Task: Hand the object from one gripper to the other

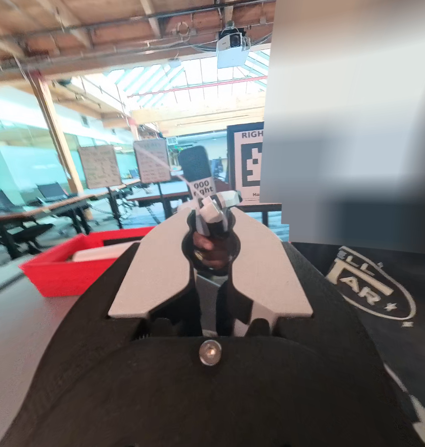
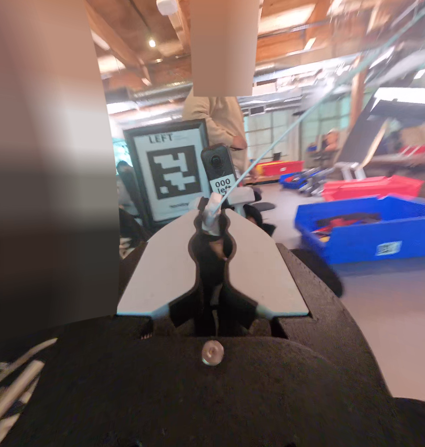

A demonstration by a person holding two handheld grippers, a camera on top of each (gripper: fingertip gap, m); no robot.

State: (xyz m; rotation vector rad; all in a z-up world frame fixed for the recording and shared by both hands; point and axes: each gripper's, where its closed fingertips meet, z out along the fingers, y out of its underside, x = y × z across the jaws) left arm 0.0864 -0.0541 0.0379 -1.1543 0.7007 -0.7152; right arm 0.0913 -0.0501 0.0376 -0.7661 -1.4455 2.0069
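Two grippers tip to tip in mid-air: left gripper [image 1: 212, 212] and right gripper [image 2: 210, 214], fingers of each drawn to a narrow gap, can't tell whether clamped on anything. Thin pale rod [image 2: 291, 130] with lower end right at the meeting tips, slanting up to the right; holder impossible to tell. Red bin [image 1: 61, 273] beside left gripper, blue bin [image 2: 352, 244] beside right.
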